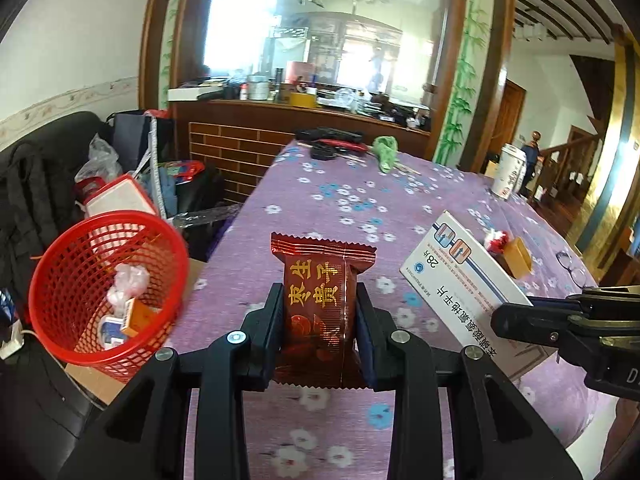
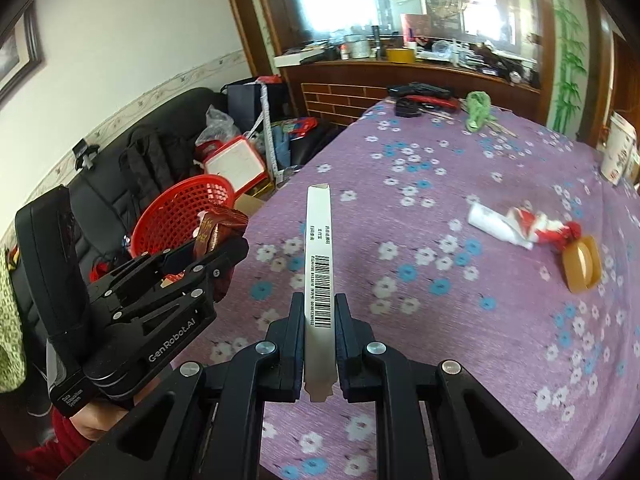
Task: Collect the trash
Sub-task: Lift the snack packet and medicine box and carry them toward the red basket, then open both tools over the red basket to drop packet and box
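1 red snack wrapper (image 1: 320, 304), light, crinkly, was pinched mid-body by left gripper (image 1: 320, 316) right of red basket (image 1: 108, 292); 1 flat white carton (image 2: 319, 276), stiff, was clamped edgewise by right gripper (image 2: 319, 320).

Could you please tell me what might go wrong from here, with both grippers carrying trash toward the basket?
1. The left gripper pinches the crinkly dark red snack wrapper only at its middle; it could slip out before the red plastic mesh basket.
2. The right gripper holds the flat white cardboard box on edge by one end, so it might pivot.
3. The basket sits off the table's edge; an early release could miss it.
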Demonstrator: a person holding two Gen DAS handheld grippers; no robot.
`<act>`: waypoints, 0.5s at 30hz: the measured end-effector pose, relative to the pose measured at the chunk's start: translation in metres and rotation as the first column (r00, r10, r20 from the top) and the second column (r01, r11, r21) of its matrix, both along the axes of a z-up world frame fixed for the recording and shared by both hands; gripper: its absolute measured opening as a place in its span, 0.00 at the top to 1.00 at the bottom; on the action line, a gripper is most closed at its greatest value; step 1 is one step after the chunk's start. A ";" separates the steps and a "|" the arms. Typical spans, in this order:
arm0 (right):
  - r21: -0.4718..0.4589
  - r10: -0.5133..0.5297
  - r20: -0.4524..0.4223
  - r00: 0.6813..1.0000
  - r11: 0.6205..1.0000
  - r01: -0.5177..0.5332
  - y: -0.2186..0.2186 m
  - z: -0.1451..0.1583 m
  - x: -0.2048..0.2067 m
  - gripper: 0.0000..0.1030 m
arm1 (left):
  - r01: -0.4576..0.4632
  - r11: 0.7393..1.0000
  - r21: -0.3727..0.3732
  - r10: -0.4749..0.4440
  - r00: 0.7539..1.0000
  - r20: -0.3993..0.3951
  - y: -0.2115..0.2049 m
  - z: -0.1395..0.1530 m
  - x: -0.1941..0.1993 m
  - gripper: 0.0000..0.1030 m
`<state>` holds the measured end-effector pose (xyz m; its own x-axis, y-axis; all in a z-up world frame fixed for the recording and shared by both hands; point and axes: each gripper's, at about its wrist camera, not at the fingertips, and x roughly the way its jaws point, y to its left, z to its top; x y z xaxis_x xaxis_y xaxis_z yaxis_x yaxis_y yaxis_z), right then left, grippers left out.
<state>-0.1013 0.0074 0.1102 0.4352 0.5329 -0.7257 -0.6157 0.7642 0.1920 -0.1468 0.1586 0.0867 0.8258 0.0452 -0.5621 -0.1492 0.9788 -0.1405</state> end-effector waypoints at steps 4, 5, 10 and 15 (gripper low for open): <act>-0.021 0.037 -0.002 0.999 0.999 -0.037 0.026 0.000 0.002 0.86 | -0.037 0.999 -0.018 0.037 0.999 -0.002 0.023 -0.004 -0.005 0.70; -0.026 0.044 0.000 0.999 0.999 -0.044 0.031 0.001 0.004 0.86 | -0.048 0.999 -0.024 0.048 0.999 -0.002 0.029 -0.004 -0.005 0.70; -0.030 0.096 -0.018 0.995 0.995 -0.097 0.071 0.003 0.011 0.86 | -0.122 0.991 -0.059 0.122 0.992 0.006 0.068 -0.002 -0.013 0.69; -0.006 0.146 -0.043 0.988 0.989 -0.147 0.110 0.003 0.017 0.86 | -0.219 0.973 -0.071 0.220 0.975 0.007 0.114 -0.001 -0.023 0.69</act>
<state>-0.0839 0.1173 0.1129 0.3217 0.5821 -0.7468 -0.7127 0.6682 0.2138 -0.1695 0.2723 0.0857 0.8080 0.1877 -0.5585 -0.3568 0.9102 -0.2102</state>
